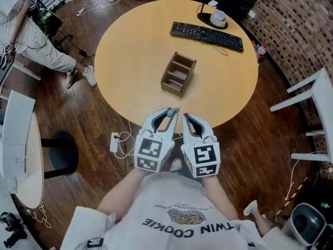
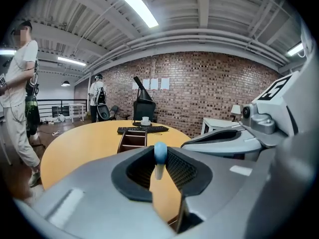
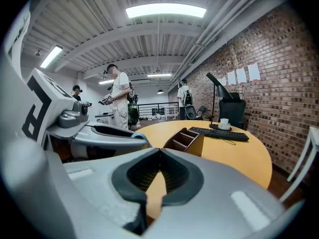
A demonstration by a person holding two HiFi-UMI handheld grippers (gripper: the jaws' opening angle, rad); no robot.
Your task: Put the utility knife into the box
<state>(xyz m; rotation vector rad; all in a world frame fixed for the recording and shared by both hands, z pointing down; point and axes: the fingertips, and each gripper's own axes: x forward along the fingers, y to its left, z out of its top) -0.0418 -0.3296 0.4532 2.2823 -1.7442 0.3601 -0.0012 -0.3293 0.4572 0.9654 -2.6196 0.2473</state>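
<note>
The brown wooden box (image 1: 178,73) with open compartments stands in the middle of the round table (image 1: 130,46). My left gripper (image 1: 171,111) hovers at the table's near edge, shut on the utility knife (image 2: 159,156). Only the knife's blue end and a pale part below it show between the pads. In the left gripper view the box (image 2: 133,139) lies straight ahead, well short of the jaws. My right gripper (image 1: 186,115) is beside the left one, shut and empty, its tips meeting (image 3: 159,152). The right gripper view shows the box (image 3: 187,139) ahead and the knife's blue tip (image 3: 139,136) to its left.
A black keyboard (image 1: 206,36) and a black stand with a white cup (image 1: 216,19) lie at the table's far side. A person (image 1: 31,35) stands at the far left. A power strip (image 1: 114,142) with cables is on the floor; a white chair (image 1: 312,103) stands at the right.
</note>
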